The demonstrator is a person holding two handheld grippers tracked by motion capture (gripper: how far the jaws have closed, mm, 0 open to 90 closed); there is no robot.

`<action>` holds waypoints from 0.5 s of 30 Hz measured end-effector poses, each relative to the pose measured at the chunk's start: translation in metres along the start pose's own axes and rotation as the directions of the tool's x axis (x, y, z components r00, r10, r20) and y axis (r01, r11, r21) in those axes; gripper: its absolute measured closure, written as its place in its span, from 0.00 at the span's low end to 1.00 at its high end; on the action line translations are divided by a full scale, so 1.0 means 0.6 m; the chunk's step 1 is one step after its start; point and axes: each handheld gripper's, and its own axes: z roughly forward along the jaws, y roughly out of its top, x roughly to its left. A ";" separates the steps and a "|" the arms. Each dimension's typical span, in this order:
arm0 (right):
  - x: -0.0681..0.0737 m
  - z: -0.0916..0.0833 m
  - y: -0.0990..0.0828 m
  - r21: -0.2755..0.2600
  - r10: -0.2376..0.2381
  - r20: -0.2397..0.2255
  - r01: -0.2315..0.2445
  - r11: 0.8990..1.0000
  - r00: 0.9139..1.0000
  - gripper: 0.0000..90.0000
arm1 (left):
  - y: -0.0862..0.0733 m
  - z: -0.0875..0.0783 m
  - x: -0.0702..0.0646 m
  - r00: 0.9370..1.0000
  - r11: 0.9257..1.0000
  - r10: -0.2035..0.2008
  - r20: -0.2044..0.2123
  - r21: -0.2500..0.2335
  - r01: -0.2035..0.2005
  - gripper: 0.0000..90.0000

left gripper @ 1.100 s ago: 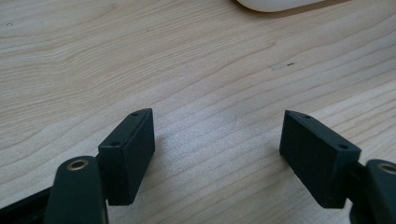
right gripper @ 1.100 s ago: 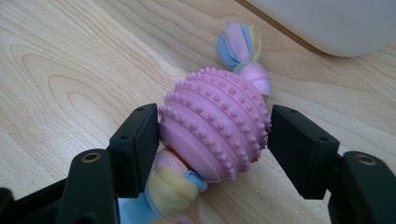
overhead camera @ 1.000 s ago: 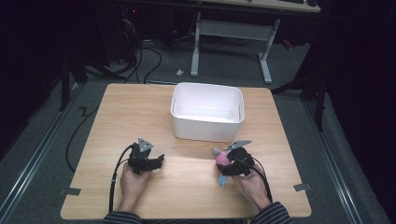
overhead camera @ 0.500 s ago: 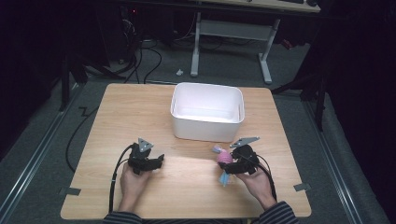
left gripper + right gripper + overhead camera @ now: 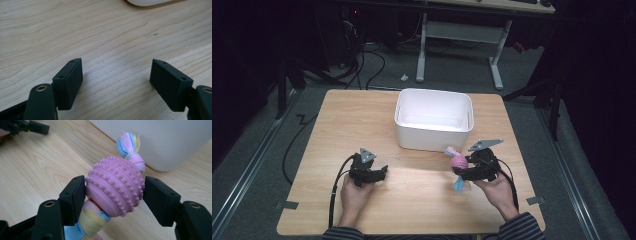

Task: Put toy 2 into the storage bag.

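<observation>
Item: pink studded rubber ball (image 5: 115,185) with knotted fleece strips in blue, pink and yellow through its middle. Location: clamped between the jaws of the right gripper (image 5: 468,168), off the table (image 5: 357,115), near the front wall of the white bin (image 5: 433,139).

Grip: both pads press on the ball's ribbed sides; one fleece tail (image 5: 459,184) hangs below, the other tuft (image 5: 128,142) points toward the bin.

Left gripper (image 5: 373,175): jaws spread wide, nothing between them, low over bare wood at the table's left front.

Bin: open-topped, appears empty inside.

Risks, as judged: the ball is round and springy, so a slackened squeeze could let it squirt out sideways. The dangling tail could catch on the bin's rim during a carry across, tugging the toy askew or dropping it outside.
</observation>
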 end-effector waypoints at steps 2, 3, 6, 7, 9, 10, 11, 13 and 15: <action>-0.003 -0.008 0.004 -0.008 0.005 -0.007 -0.005 1.000 1.000 0.39 | 0.000 0.000 0.000 1.000 1.000 0.001 0.000 0.000 -0.001 0.30; -0.005 -0.012 0.005 -0.013 0.003 -0.010 -0.003 1.000 1.000 0.39 | 0.000 0.000 0.000 1.000 1.000 0.001 0.000 0.000 -0.001 0.30; -0.008 -0.022 0.010 -0.024 0.002 -0.017 -0.003 1.000 1.000 0.39 | 0.000 0.000 0.000 1.000 1.000 0.001 0.000 0.001 -0.001 0.30; -0.008 -0.025 0.012 -0.026 0.000 -0.018 -0.001 1.000 1.000 0.39 | 0.000 0.000 0.000 1.000 1.000 0.002 -0.001 0.001 -0.002 0.30; -0.008 -0.032 0.016 -0.031 -0.005 -0.020 0.005 1.000 1.000 0.39 | 0.000 0.000 0.000 1.000 1.000 0.002 -0.001 0.001 -0.002 0.30; -0.008 -0.035 0.018 -0.034 -0.010 -0.016 0.010 0.999 1.000 0.39 | 0.000 0.000 0.000 1.000 1.000 0.002 -0.001 0.001 -0.002 0.30; -0.007 -0.039 0.020 -0.033 -0.014 -0.014 0.014 0.999 1.000 0.39 | 0.000 0.000 0.000 1.000 1.000 0.002 -0.001 0.001 -0.002 0.30; -0.007 -0.044 0.024 -0.039 -0.021 -0.013 0.020 0.999 1.000 0.39 | 0.000 0.000 0.000 1.000 1.000 0.002 -0.001 0.001 -0.002 0.30; -0.007 -0.049 0.028 -0.044 -0.030 -0.010 0.029 0.999 1.000 0.39 | 0.000 0.000 0.000 1.000 1.000 0.002 -0.001 0.001 -0.002 0.30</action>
